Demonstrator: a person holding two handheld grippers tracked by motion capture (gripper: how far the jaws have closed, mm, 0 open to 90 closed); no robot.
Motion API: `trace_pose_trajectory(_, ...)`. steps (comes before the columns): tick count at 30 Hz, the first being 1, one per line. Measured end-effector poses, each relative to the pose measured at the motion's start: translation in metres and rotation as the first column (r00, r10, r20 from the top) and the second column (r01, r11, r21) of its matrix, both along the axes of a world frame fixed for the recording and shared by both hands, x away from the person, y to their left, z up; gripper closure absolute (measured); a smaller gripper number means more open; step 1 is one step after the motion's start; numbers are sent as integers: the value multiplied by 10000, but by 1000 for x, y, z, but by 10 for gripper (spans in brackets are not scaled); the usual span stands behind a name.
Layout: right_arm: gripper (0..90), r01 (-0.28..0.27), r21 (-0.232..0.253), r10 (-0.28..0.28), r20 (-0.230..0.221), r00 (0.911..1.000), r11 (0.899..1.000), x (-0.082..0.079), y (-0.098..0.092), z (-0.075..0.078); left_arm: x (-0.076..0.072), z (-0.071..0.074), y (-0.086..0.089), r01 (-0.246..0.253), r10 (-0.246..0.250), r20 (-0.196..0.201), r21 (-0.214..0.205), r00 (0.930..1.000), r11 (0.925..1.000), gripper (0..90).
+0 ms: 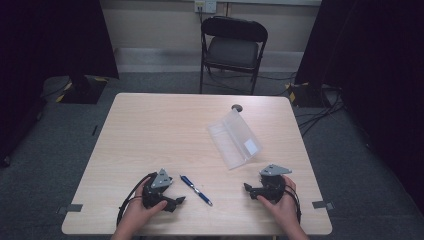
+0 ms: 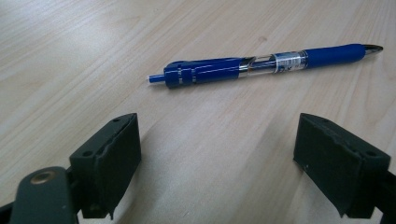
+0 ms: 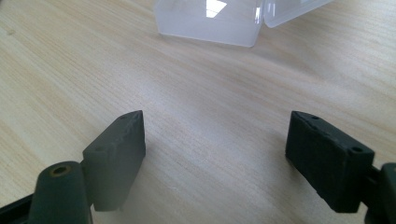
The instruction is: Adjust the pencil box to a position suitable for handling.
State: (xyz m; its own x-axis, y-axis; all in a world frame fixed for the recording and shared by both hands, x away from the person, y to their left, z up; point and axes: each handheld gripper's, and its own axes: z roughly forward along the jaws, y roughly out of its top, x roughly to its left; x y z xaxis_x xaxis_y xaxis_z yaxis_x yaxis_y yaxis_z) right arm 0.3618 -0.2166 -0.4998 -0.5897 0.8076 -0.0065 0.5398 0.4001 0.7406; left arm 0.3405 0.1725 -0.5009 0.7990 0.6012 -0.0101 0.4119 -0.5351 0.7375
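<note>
The pen (image 1: pixel 196 190) lies flat on the worktop (image 1: pixel 150 130), near the front edge and about midway between the two claws. It has a blue barrel, a clear middle section with a silver band and a label, a blue grip and a metal tip; a blue clip runs along the rear half and a thin push-button stub projects from the rear end. In the high view it lies on a diagonal, the tip end toward the front edge and the rear end farther from it.

The left claw (image 2: pixel 217 163) rests near the front-left part of the worktop, held in the left hand (image 1: pixel 137 212). Its jaws stand wide apart with bare worktop between them (the pen lies just beyond them, crosswise to the jaws, not touching).

The right claw (image 3: pixel 215 158) rests near the front-right corner, held in the right hand (image 1: pixel 280 205). Its jaws also stand wide, with nothing between them.

A clear plastic case (image 1: pixel 234 140) lies open on the right half of the worktop, behind the right claw and well apart from the pen.
</note>
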Motion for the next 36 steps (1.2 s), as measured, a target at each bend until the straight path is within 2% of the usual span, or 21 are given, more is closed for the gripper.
trace_pose_trajectory(14,202,-108,-3,108,42,9999,9999,0,0,0,0,0,0,1,-1,0,1,10000,10000,144)
trace_pose_trajectory(16,266,-95,66,94,54,9999,9999,-1,1,0,0,0,0,2,-2,-2,1,10000,10000,144)
trace_pose_trajectory(18,272,-165,82,164,129,9998,9998,-1,1,1,0,0,0,0,0,-1,-3,10000,10000,145)
trace_pose_trajectory(21,268,-305,106,305,-37,9995,9995,-1,6,3,0,0,0,1,-1,-2,-2,10000,10000,144)
trace_pose_trajectory(22,269,-432,292,435,-70,9990,9986,-1,10,5,0,0,0,2,-2,1,0,10000,10000,145)
trace_pose_trajectory(35,317,-688,799,690,4,9976,9944,16,36,24,0,0,0,9,-9,0,12,10000,10000,144)
trace_pose_trajectory(36,316,-747,705,743,80,9972,9947,18,41,26,0,0,0,6,-6,3,4,10000,10000,143)
